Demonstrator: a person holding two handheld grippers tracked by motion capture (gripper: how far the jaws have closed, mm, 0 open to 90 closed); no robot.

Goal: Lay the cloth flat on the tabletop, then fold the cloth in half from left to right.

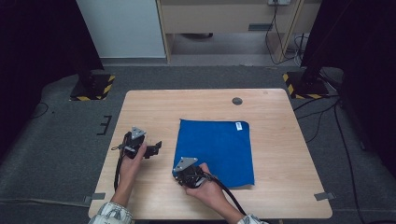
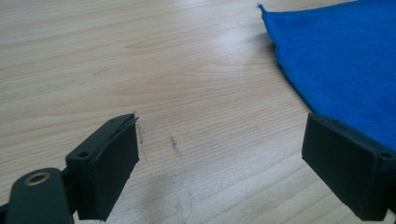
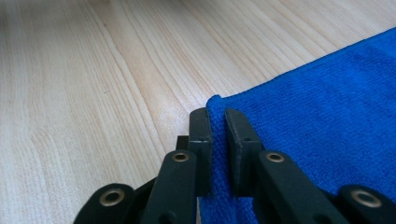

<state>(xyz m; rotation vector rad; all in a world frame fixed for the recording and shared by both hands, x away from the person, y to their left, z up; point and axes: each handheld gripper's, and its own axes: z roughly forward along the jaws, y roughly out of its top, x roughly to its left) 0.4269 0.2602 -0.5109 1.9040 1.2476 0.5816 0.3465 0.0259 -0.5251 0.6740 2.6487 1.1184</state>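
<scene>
At near-left corner of blue cloth (image 3: 327,107), right claw (image 3: 218,135) pinches edge (left claw (image 2: 219,158) wide, over bare table (image 2: 140,56)).

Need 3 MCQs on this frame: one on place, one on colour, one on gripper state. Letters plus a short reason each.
1. Where does the right gripper pinch the square microfibre cloth?
A. near-left corner
B. far-right corner
C. centre

2. What colour is the cloth?
A. red
B. blue
C. green

3. How do the left gripper jaws stand?
A. shut on the cloth
B. shut on nothing
C. open over the light wooden table

Answers:
1 A: the high view shows the gripper at that corner.
2 B: it is plainly blue in all views.
3 C: a wide gap with bare wood between them.
</scene>
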